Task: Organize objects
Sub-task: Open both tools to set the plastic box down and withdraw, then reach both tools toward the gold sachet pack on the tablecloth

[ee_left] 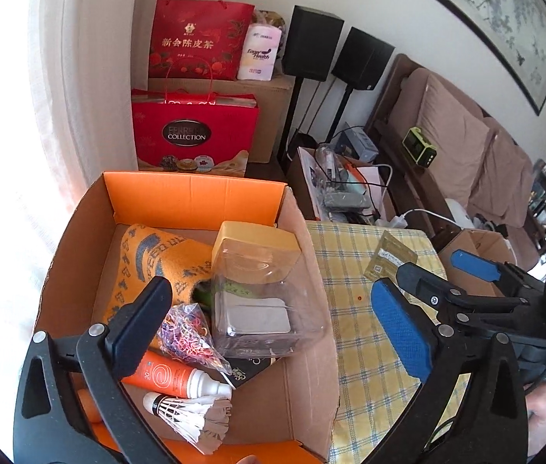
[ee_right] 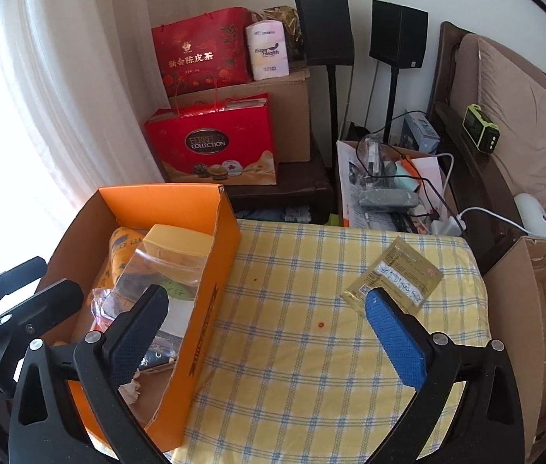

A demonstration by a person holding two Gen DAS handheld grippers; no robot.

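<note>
An orange cardboard box (ee_left: 195,197) stands on the yellow checked tablecloth (ee_left: 362,348). In it lie a clear jar with a yellow lid (ee_left: 257,247), an orange patterned cloth (ee_left: 149,255), a bag of coloured rubber bands (ee_left: 187,332), an orange tube (ee_left: 168,377) and a shuttlecock (ee_left: 191,413). My left gripper (ee_left: 269,286) hangs open above the box, holding nothing. My right gripper (ee_right: 265,295) is open too, over the box's right wall (ee_right: 211,270) and the cloth (ee_right: 292,367). A gold sachet (ee_right: 392,278) lies flat on the cloth by its blue pad (ee_right: 392,332).
A brown cardboard box (ee_right: 524,309) stands open at the table's right edge. Behind the table are red gift bags (ee_right: 214,147), two black speakers on stands (ee_right: 325,27), a carton of cables and papers (ee_right: 385,185) and a brown sofa (ee_right: 512,96).
</note>
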